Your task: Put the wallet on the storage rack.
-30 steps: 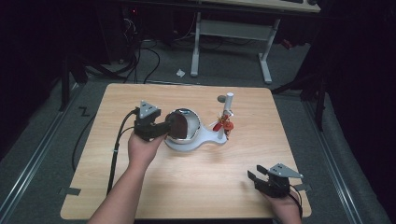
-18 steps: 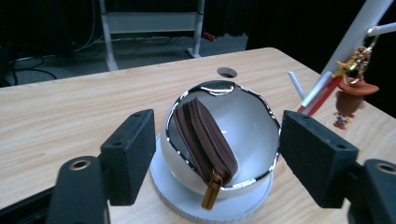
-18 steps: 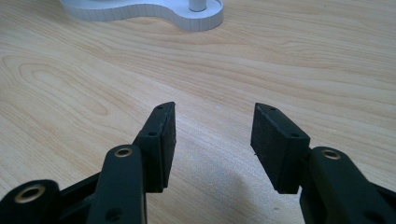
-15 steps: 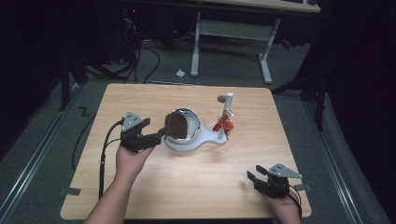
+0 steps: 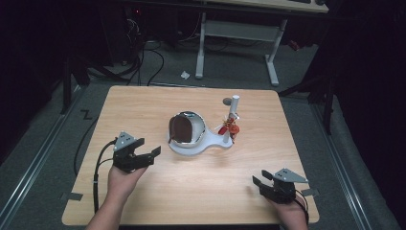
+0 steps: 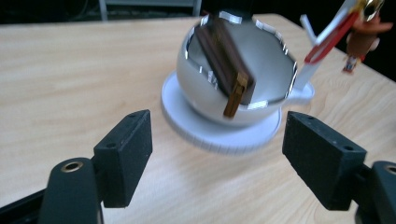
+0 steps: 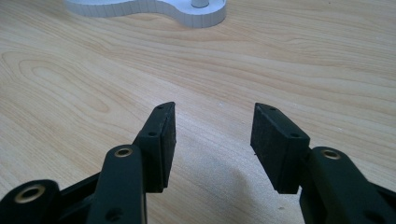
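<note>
The room around you is dark, and you are working at a light wooden table [image 5: 143,105] that is standing on a grey floor, with a metal desk frame [image 5: 237,43] behind it.

Your left gripper [image 5: 146,155] is hanging low over the left part of the table, and its jaws are standing wide apart with nothing between them; they have just been opening. It is pointing toward the shiny bowl [image 5: 187,129] but it is not touching it; there is bare wood between them. In the left gripper view, the left gripper [image 6: 217,144] is framing the bowl [image 6: 261,70] between its two black pads [image 6: 126,154]. The bowl is lying tilted on its side on a white base [image 6: 210,135], with its open mouth turned to your left side. A brown wallet [image 6: 226,70] is standing on edge inside it, leaning.

The base [image 5: 210,146] is lying near the middle of the table. At its right end a white post [image 5: 233,112] is rising, and a small red and orange figure [image 5: 228,128] is hanging on it.

Your right gripper [image 5: 261,184] is resting at the near right corner, well apart from the base. In the right gripper view, the right gripper [image 7: 212,135] is showing its jaws apart, with only wood under them.
</note>
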Available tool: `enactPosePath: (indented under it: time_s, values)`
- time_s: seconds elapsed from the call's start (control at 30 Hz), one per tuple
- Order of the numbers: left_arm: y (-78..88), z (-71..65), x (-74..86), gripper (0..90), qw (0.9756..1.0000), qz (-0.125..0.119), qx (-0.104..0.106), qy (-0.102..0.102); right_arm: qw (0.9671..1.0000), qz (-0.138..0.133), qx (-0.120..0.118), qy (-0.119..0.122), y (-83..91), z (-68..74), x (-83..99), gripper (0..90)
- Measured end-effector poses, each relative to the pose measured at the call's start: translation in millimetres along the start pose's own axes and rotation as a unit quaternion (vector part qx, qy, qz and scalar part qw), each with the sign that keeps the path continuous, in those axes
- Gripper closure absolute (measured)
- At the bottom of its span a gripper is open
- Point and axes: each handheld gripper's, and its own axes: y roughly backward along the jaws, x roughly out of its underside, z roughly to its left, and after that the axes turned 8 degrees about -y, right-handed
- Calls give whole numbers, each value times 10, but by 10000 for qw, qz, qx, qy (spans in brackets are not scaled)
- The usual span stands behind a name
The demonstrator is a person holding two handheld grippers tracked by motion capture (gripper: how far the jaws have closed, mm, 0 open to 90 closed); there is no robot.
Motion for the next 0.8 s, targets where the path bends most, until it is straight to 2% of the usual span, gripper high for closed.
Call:
enactPosePath:
  time_s: [0.23,0.4,0.53,0.63,0.73,0.8]
  values:
    - [-133,-50,306,250,9989,430,163,-33,10000,27,3,20,-9,9,7,507]
    - [-120,-98,567,251,9962,845,170,-123,10000,46,28,11,-14,6,17,507]
    - [103,-129,812,250,9955,885,58,-331,9999,83,67,10,-17,8,28,506]
    - [232,-27,870,256,9961,855,130,-165,9999,87,121,9,-12,11,28,506]
    - [234,57,898,257,9958,910,81,-74,9998,95,184,-32,-30,4,19,505]
    - [232,68,893,257,9962,858,104,-64,9997,98,214,-60,-51,-3,11,504]
